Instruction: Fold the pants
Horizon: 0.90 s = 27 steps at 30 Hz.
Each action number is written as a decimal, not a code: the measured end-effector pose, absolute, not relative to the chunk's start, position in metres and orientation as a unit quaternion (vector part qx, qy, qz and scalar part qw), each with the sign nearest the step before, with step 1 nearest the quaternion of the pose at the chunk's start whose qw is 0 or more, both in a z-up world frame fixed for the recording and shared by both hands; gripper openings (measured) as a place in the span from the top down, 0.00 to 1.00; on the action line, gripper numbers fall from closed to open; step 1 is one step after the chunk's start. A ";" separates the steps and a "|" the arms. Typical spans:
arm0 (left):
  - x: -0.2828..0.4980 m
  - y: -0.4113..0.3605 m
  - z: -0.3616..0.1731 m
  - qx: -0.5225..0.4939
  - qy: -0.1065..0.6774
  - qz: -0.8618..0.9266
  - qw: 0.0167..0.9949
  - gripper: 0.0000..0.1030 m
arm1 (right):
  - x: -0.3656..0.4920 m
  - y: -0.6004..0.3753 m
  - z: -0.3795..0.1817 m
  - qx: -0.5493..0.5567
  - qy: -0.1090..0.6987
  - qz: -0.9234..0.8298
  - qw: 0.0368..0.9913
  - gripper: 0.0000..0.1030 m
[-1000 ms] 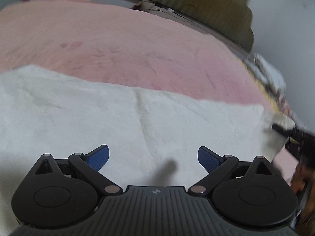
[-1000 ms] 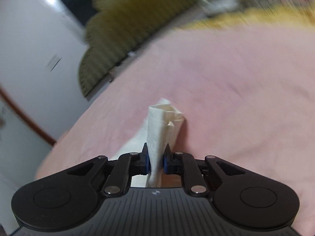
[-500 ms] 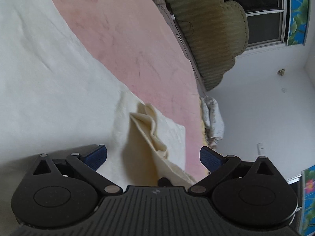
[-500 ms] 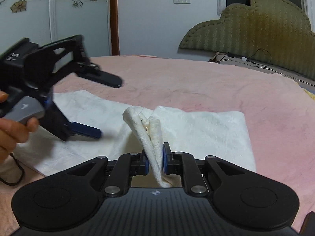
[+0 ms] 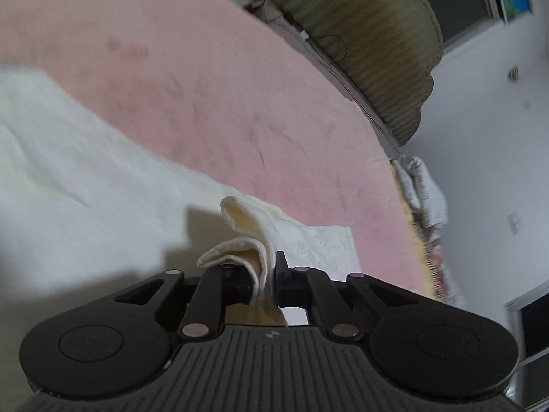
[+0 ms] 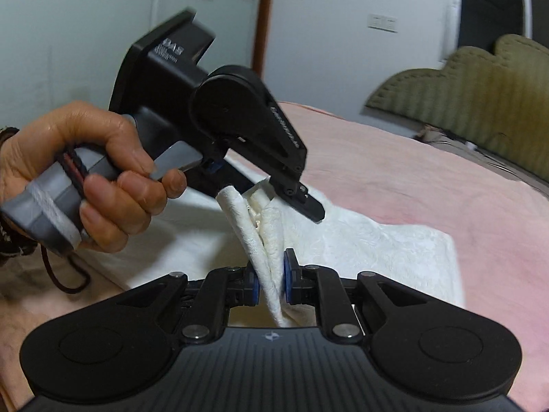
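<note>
While both tools, left tool [image 5: 264,274] and right tool [image 6: 270,281], were clamped on one raised bunch of the white pants [image 6: 377,240] lying on the pink bed [image 6: 446,189], the fold seemed underway, next likely needing a joint carry-over.

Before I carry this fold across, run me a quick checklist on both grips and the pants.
1. Left gripper shut on the white pants: ok.
2. Right gripper shut on the pants: ok.
3. Both pinches on the same raised bunch, close together: ok.
4. Rest of the pants lying flat on the pink bed: ok.
5. Number of layers in each pinch: cannot tell.
6. Landing edge of the fold in view: cannot tell.
</note>
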<state>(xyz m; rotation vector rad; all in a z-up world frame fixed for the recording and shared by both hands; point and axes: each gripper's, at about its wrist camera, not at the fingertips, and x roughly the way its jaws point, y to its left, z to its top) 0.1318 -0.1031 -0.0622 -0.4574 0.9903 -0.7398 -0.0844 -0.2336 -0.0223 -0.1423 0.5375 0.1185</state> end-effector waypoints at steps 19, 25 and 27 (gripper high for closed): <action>0.098 -0.015 -0.040 0.055 0.357 -0.149 0.921 0.19 | -0.073 -0.204 -0.008 -0.027 0.267 0.189 0.945 0.73; 0.076 -0.003 -0.042 0.126 0.346 -0.116 0.922 0.07 | -0.064 -0.204 -0.010 -0.047 0.271 0.151 0.950 0.73; 0.072 -0.003 -0.044 0.134 0.351 -0.118 0.919 0.07 | -0.056 -0.199 -0.016 -0.063 0.287 0.166 0.941 0.73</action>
